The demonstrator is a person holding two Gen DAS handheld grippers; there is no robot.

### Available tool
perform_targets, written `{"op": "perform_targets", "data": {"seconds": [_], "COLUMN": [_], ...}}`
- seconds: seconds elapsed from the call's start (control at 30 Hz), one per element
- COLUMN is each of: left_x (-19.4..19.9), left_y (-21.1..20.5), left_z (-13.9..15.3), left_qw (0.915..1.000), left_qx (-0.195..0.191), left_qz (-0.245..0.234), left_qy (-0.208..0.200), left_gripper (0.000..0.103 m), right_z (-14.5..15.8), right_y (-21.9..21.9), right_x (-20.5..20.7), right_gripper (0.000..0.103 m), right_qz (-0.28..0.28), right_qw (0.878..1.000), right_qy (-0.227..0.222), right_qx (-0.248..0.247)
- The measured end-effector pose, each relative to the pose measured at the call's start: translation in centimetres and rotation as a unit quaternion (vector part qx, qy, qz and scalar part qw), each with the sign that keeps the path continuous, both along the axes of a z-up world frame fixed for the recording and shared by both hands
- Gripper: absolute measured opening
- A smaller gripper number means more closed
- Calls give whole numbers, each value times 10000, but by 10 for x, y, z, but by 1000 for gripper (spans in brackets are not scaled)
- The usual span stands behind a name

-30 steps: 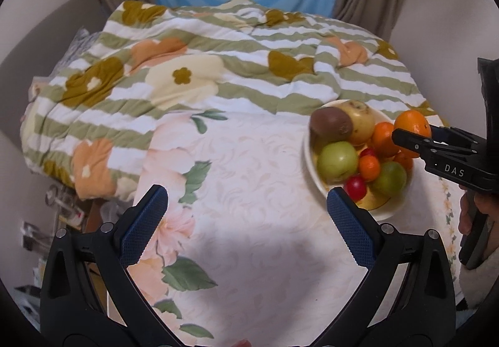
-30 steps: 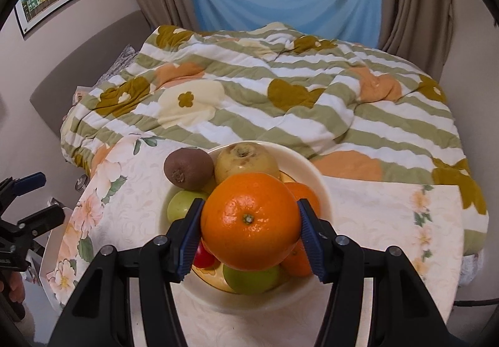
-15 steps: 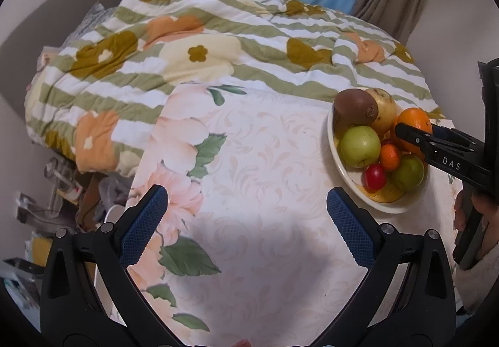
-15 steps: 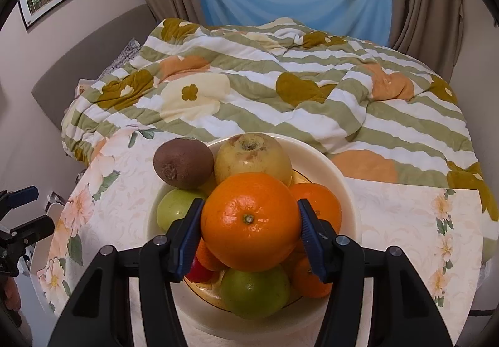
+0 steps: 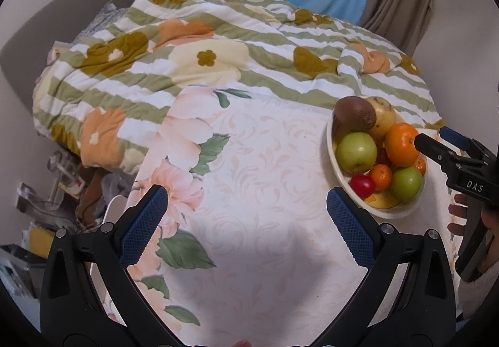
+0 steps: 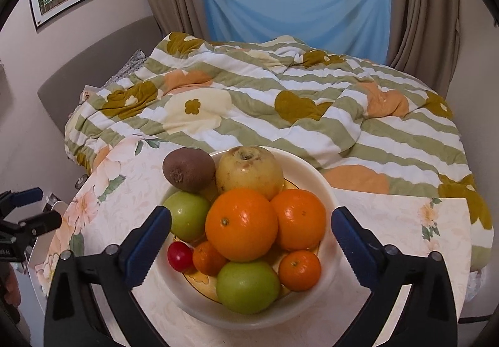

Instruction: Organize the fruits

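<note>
The jaws of the right gripper (image 6: 251, 230) are opening and now stand very wide, and the big orange (image 6: 241, 224) that they were squeezing a moment ago is no longer held. The blue pads (image 6: 149, 245) are on each side of the orange but do not touch it. The orange now sits on top of the pile in the cream bowl (image 6: 327, 197), leaning on a second orange (image 6: 298, 218) and on the yellow apple (image 6: 249, 171) behind it. This is the big change: the fruit has been let go, so it looks like this orange is now in its place. The bowl is very full. It also has a brown kiwi (image 6: 189, 170) at the back rim, a green apple (image 6: 187, 216) on the left, another green apple (image 6: 248, 286) at the front, two small mandarins (image 6: 300, 269) and a little red tomato (image 6: 180, 256). The bowl stands on a table with a flowery cloth (image 5: 249, 191), near a striped quilt (image 5: 187, 66). The left gripper (image 5: 244, 216) is wide open too and holds nothing. It hangs over the bare cloth, well to the left of the bowl. I think the job is close to done, since no loose fruit shows on the cloth. The pile is tall, so the top orange could roll off if the right gripper bumps it while backing away. It should lift away gently.
</note>
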State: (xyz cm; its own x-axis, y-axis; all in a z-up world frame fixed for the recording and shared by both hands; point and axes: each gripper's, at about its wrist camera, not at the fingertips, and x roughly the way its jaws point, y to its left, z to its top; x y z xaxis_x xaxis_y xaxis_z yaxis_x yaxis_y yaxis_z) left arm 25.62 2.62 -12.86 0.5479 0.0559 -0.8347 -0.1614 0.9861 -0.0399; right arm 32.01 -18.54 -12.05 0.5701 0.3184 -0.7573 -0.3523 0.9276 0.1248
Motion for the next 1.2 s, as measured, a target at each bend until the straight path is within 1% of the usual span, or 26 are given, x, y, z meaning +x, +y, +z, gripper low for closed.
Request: {"op": "perform_targets", "data": {"seconds": [0.17, 0.33, 0.47, 0.63, 0.7, 0.77, 0.87, 0.93, 1.07, 1.2], "left_x": [-5, -13, -28, -47, -54, -63, -79, -91, -112, -124], "left_y": [-12, -23, -27, -32, -31, -29, -28, -27, -28, -31], "left_z": [16, 44, 72, 96, 102, 106, 113, 118, 124, 125], "left_qw": [9998, 9987, 9964, 9937, 9929, 9921, 9907, 9896, 9871, 9848], "left_qx": [78, 141, 29, 196, 217, 211, 299, 287, 339, 380], "left_qz": [-51, -240, -475, -707, -737, -786, -812, -825, -906, -1046], "left_qy": [-190, -437, -702, -842, -906, -952, -1052, -1140, -1275, -1333], "left_gripper": [103, 103, 103, 103, 103, 103, 103, 103, 103, 103], "right_z": [13, 40, 69, 99, 105, 111, 117, 119, 120, 119], "right_y": [-9, -18, -21, -27, -28, -29, -30, -31, -33, -31], "right_x": [-9, -29, -55, -91, -105, -118, -138, -150, -172, -184], "right_gripper": [102, 102, 102, 102, 102, 102, 102, 102, 102, 102], "right_qz": [-10, -208, -465, -896, -1004, -1213, -1459, -1589, -1775, -1881], "right_qw": [9999, 9992, 9976, 9942, 9928, 9897, 9872, 9854, 9818, 9793], "right_qy": [-145, -330, -447, -488, -498, -518, -421, -365, -346, -341], "right_qx": [13, -14, -236, -349, -428, -565, -489, -493, -580, -667]}}
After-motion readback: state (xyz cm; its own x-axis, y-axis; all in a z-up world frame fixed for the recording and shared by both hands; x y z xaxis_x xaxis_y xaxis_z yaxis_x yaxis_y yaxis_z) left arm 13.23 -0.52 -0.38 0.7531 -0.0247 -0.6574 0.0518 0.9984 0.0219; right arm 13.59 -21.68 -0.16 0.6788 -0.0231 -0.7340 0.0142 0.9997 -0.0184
